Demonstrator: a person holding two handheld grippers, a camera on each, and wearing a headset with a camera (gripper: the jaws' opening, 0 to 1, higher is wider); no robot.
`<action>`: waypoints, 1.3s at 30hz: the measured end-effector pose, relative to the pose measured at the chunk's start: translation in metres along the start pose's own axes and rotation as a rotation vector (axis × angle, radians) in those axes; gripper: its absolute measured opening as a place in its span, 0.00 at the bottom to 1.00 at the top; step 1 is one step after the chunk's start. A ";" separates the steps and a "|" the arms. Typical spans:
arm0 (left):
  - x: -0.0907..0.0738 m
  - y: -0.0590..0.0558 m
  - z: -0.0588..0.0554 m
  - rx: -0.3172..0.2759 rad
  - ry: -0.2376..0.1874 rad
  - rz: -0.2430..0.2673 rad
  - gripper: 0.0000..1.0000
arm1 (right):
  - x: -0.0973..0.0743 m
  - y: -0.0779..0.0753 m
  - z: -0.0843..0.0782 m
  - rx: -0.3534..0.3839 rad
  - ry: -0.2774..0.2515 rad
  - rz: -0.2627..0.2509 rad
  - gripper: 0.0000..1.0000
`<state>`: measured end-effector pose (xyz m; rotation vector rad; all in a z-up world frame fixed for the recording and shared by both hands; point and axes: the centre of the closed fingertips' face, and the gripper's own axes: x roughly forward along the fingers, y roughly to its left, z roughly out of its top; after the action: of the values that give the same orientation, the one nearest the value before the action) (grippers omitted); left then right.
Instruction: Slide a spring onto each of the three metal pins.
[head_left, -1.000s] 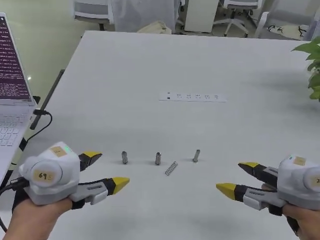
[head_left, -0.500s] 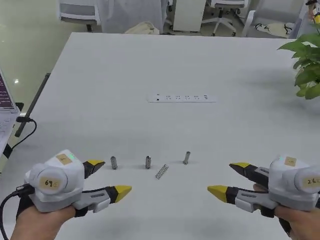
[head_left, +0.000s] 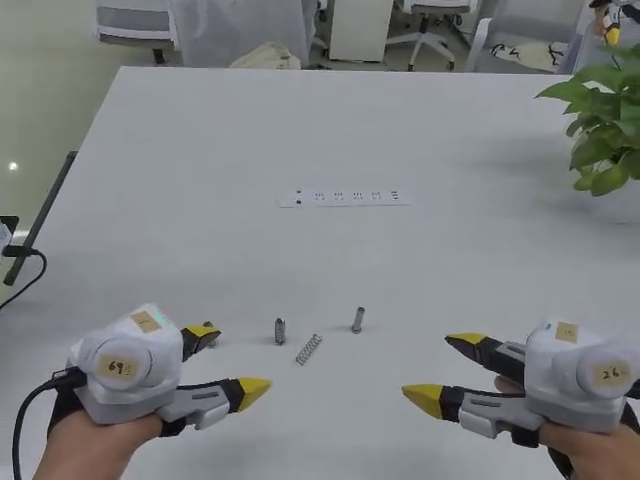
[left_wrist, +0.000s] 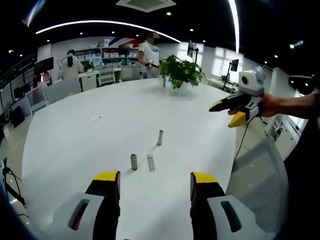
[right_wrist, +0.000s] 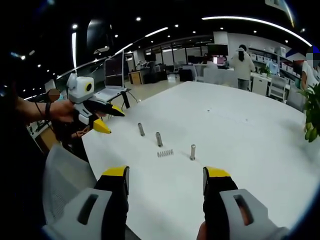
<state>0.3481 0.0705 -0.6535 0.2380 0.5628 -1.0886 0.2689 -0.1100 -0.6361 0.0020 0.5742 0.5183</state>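
A white tabletop (head_left: 300, 120) is seen from above in the head view; two hand-held tools with yellow-tipped jaws are held low over its near edge, well apart from each other. The left tool (head_left: 230, 358) is held at the lower left with its jaws spread apart and nothing between them; the right tool (head_left: 441, 366) is held at the lower right, its jaws likewise spread apart and empty. Three short metal pins are stood upright in a row on the tabletop between the tools; the middle pin (head_left: 280, 330) and the right pin (head_left: 357, 319) are seen clearly in the head view; the left pin (right_wrist: 141, 129) is seen in the right gripper view, near the left tool's jaw tips. A small spring (head_left: 308, 348) is laid loose on its side on the tabletop, between the middle pin and the right pin and slightly nearer the person, touching neither. Farther back a flat white power strip (head_left: 345, 197) is laid on the tabletop; a leafy plant (head_left: 600, 120) is placed at the far right edge; a dark cable (head_left: 25, 275) is trailed off the left side.
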 end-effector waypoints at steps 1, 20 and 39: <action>0.003 -0.002 0.000 -0.002 0.002 -0.008 0.51 | 0.000 0.001 0.000 0.000 0.001 0.002 0.58; 0.071 -0.016 -0.008 0.007 0.063 -0.083 0.45 | -0.015 -0.004 -0.003 0.010 0.008 -0.008 0.59; 0.126 -0.011 -0.036 -0.042 0.138 -0.073 0.31 | -0.024 -0.006 -0.011 0.042 0.012 -0.017 0.57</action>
<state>0.3696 -0.0153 -0.7512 0.2585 0.7218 -1.1354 0.2489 -0.1283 -0.6340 0.0343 0.5961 0.4896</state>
